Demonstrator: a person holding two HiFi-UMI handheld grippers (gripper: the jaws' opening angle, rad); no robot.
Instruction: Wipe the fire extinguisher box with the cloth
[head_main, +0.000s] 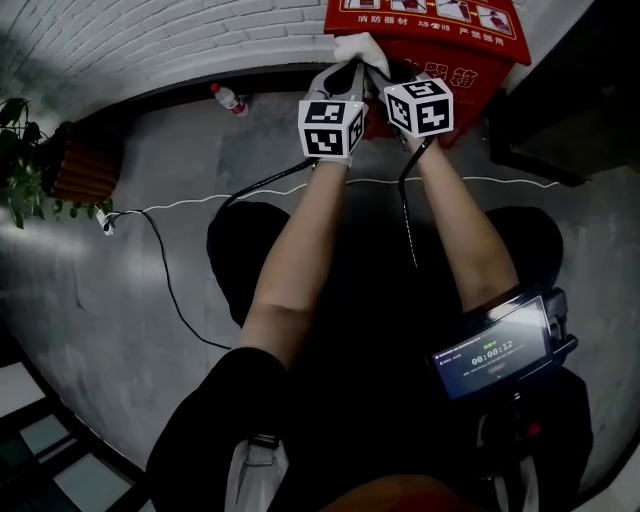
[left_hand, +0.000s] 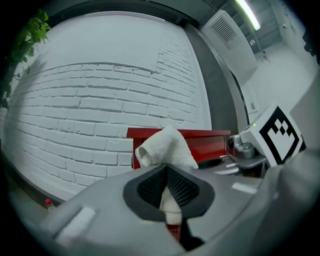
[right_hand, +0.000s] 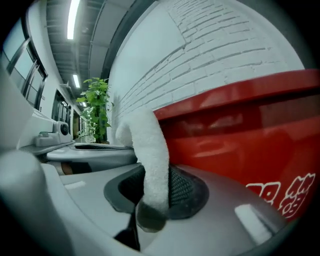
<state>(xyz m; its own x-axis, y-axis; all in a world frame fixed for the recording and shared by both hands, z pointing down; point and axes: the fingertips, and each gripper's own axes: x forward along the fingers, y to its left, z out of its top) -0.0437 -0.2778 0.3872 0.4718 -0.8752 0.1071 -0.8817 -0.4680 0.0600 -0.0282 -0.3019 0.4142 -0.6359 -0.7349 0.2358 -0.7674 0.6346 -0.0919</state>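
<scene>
The red fire extinguisher box (head_main: 440, 45) stands against the white brick wall, with white print on its top and front. A white cloth (head_main: 362, 48) is bunched at the box's near left corner. Both grippers meet there side by side. My left gripper (head_main: 352, 75) is shut on one part of the cloth (left_hand: 165, 147), which sticks up between its jaws. My right gripper (head_main: 385, 78) is shut on another part of the cloth (right_hand: 150, 150); the red box (right_hand: 250, 130) fills the right gripper view just beyond it.
A plastic bottle (head_main: 227, 97) lies on the grey floor by the wall at left. A potted plant (head_main: 25, 150) stands at far left. A white cable (head_main: 240, 195) crosses the floor. A screen device (head_main: 497, 345) hangs at the person's right hip.
</scene>
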